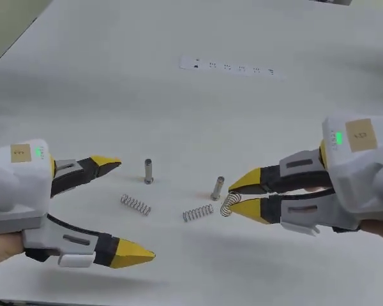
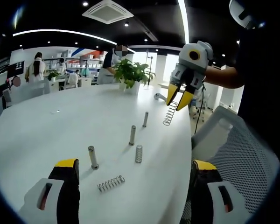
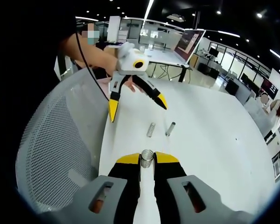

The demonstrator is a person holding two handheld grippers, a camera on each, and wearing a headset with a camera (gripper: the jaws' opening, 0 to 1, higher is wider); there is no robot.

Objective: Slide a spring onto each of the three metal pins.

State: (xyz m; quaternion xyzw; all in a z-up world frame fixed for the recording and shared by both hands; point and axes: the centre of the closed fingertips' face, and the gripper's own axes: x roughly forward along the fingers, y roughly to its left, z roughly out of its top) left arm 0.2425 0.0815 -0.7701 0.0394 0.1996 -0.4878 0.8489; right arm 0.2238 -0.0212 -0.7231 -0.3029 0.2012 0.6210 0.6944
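Two short metal pins (image 1: 148, 171) (image 1: 217, 188) stand upright on the white table (image 1: 179, 115). Between them lie two loose springs (image 1: 135, 204) (image 1: 197, 213). My right gripper (image 1: 235, 197) is shut on a third spring (image 1: 228, 204), held just right of the nearer pin, a little above the table. The right gripper view has that spring (image 3: 147, 155) end-on between the right gripper's (image 3: 147, 159) tips. My left gripper (image 1: 129, 209) is open beside the left spring, holding nothing. The left gripper view shows three pins (image 2: 92, 157) (image 2: 132, 135) (image 2: 145, 119) in a row.
A white label strip (image 1: 230, 67) lies far back on the table. A grey mesh chair (image 2: 233, 154) (image 3: 51, 149) stands at the table's near edge. A potted plant (image 2: 133, 72) sits at the table's far end, with people beyond.
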